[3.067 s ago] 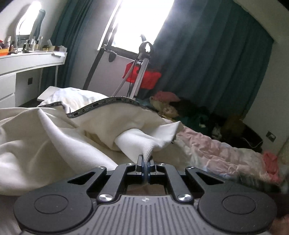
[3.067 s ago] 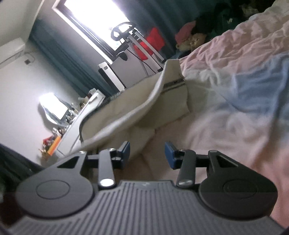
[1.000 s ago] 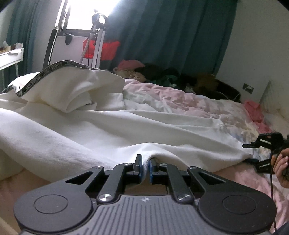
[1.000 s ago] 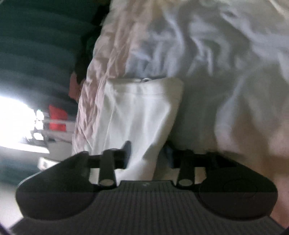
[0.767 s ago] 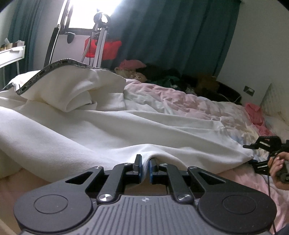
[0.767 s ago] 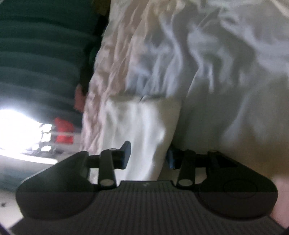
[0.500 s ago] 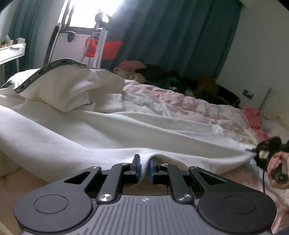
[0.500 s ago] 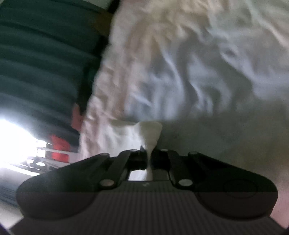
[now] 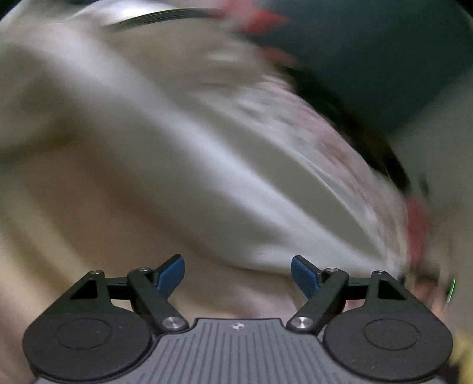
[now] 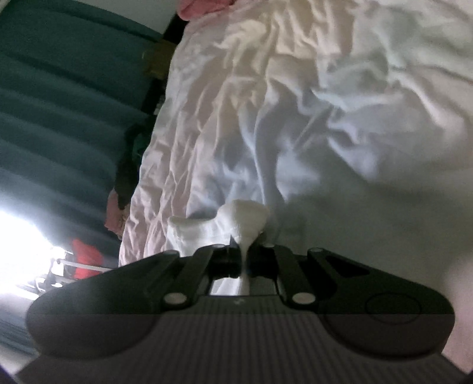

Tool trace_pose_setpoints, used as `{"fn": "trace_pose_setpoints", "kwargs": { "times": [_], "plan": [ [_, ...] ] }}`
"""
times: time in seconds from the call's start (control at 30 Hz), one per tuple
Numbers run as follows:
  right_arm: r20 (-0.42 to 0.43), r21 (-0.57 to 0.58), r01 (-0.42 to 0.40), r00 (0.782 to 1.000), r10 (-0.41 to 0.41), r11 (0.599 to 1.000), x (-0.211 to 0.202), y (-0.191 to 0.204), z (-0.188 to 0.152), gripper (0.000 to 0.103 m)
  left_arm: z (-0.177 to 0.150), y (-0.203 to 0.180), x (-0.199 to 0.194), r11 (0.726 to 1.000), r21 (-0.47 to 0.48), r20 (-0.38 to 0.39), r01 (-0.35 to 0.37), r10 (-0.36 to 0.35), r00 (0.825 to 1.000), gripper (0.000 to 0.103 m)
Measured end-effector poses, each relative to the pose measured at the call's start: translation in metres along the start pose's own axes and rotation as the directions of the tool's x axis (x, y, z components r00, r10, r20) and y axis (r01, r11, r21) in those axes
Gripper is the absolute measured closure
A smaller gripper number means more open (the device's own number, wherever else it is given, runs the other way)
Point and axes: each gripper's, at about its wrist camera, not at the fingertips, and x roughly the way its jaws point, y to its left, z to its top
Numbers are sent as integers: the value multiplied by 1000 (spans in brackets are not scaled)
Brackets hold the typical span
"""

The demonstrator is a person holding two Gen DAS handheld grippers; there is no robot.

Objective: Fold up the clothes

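Observation:
A cream-white garment (image 9: pixel 183 165) with a dark printed waistband (image 9: pixel 165 16) lies spread over the bed; the left wrist view is motion-blurred. My left gripper (image 9: pixel 238 273) is open with blue pads wide apart, just short of the garment's near fold and holding nothing. My right gripper (image 10: pixel 243 255) is shut on a bunched corner of the cream garment (image 10: pixel 233 223), which sticks out past the closed jaws above the bed.
A rumpled pale pink and white duvet (image 10: pixel 310 112) covers the bed. Dark teal curtains (image 10: pixel 59 112) hang beside it, with a bright window (image 10: pixel 17 251) and a red item (image 10: pixel 85 257) on a rack. Pink and red clothes (image 9: pixel 416 224) lie at the bed's far edge.
My left gripper has opened and let go of the garment fold, and its view swings fast. My right gripper stays shut on the garment corner and has lifted slightly.

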Motion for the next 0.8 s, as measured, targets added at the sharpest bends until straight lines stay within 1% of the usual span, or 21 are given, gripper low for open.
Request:
{"fn": "trace_pose_setpoints", "kwargs": {
  "times": [0.03,0.07,0.1,0.13,0.17,0.2,0.23,0.27,0.3,0.33,0.37,0.4,0.43,0.47,0.5,0.53,0.6,0.7,0.73,0.77,0.8],
  "plan": [
    [-1,-7,-3,1000,3,1000,-1,0,0,97,10,23,-8,991,-132,15,-16,18,1000,22],
    [0,-21,-2,1000,2,1000,-3,2,-1,97,20,47,-16,965,-261,27,-30,38,999,22],
    [1,-26,2,1000,-1,1000,-3,3,-1,97,28,68,-25,926,-377,56,-27,52,997,22],
    [1,-30,5,1000,-5,1000,-2,4,-1,97,33,88,-35,878,-479,99,-10,65,993,23],
    [2,-35,8,1000,-8,999,-2,4,-1,97,36,101,-44,841,-540,143,-3,96,985,24],
    [3,-40,11,1000,-11,999,-2,5,-1,97,38,108,-53,819,-573,189,-4,138,972,28],
    [4,-44,14,1000,-14,999,-2,5,-1,97,39,115,-62,796,-606,233,-3,181,956,30],
    [4,-49,17,1000,-17,999,-1,6,-2,97,41,122,-71,771,-637,273,1,225,935,30],
    [5,-54,20,1000,-20,998,-1,6,-2,97,42,126,-78,753,-658,301,-4,269,915,31],
    [6,-58,23,1000,-23,998,-1,7,-2,97,43,126,-84,739,-673,320,-16,312,895,36],
    [7,-63,26,1000,-26,998,0,7,-2,97,46,127,-89,724,-688,325,-42,359,875,43],
    [8,-68,29,1000,-29,997,0,8,-2,97,49,128,-93,708,-702,318,-77,409,855,61],
    [8,-72,33,999,-32,997,0,8,-2,97,52,130,-97,697,-712,312,-92,430,847,69],
    [9,-77,36,999,-35,996,1,9,-2,97,56,134,-100,690,-718,306,-91,430,849,73],
    [10,-81,39,999,-38,996,1,9,-2,97,59,137,-102,684,-724,300,-91,430,852,80],
    [6,-72,45,999,-44,996,1,8,-1,97,64,136,-106,694,-712,294,-103,427,855,85],
    [0,-62,54,999,-54,997,2,6,-1,97,75,130,-116,736,-663,292,-133,418,860,91],
    [7,-94,73,997,-73,993,-3,9,-1,97,90,119,-148,802,-585,342,-121,379,860,94],
    [15,-100,72,997,-71,992,-6,11,-1,97,95,117,-161,819,-563,363,-109,364,858,94],
    [24,-105,71,997,-69,992,-10,13,-1,97,100,118,-175,826,-555,374,-95,350,859,95],
    [35,-98,63,998,-60,993,-16,14,-2,97,103,120,-187,827,-557,376,-81,338,863,95]
  ]
}}
